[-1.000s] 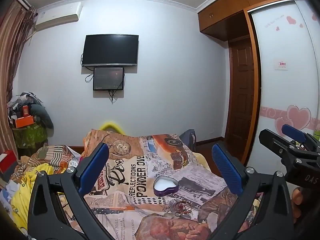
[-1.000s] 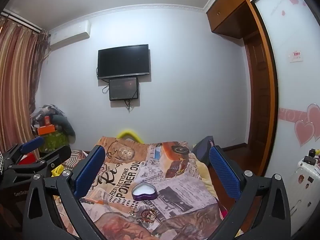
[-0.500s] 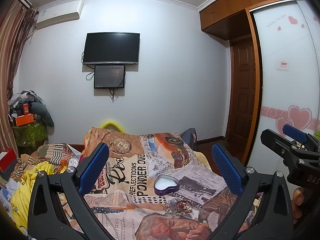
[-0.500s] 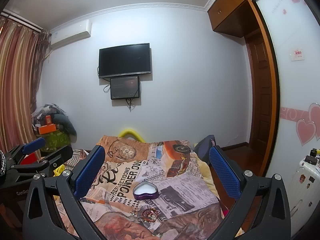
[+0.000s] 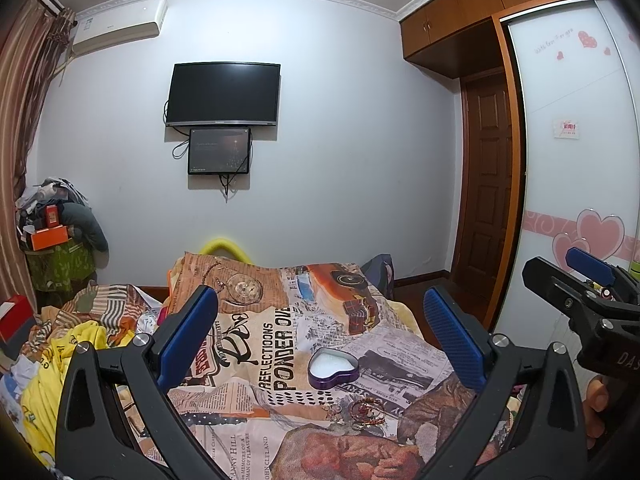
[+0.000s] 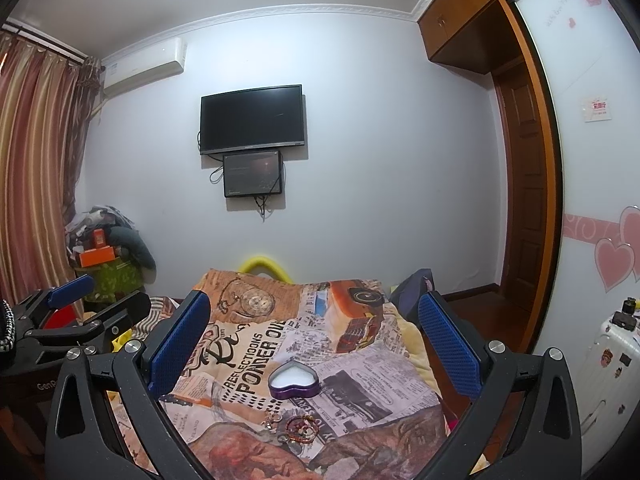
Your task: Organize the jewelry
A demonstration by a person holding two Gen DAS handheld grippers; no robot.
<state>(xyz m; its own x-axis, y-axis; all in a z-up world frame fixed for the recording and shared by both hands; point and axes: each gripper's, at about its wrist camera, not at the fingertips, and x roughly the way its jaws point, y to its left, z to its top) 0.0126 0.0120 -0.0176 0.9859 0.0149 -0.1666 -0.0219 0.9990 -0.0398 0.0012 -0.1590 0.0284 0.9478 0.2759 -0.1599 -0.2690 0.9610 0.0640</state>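
You held both tongs, left tongs [image 5: 320, 344] and right tongs [image 6: 314, 340], spread wide and empty above the bed [image 5: 248, 360], so I judged the best start was lowering one squarely over the jewelry [image 6: 298, 428], which lay just in front of the open heart-shaped tin [image 6: 294, 380]. Beyond the tin, the newspaper-print bedspread [image 6: 248, 352] ran toward a white wall with a television [image 6: 252, 120].

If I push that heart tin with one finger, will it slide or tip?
The heart tin looks low, flat-bottomed and empty, so it is probably light and would more likely slide than tip. It sits on a soft, wrinkled blanket, so it may snag. Its thin walls probably dent under a hard squeeze.
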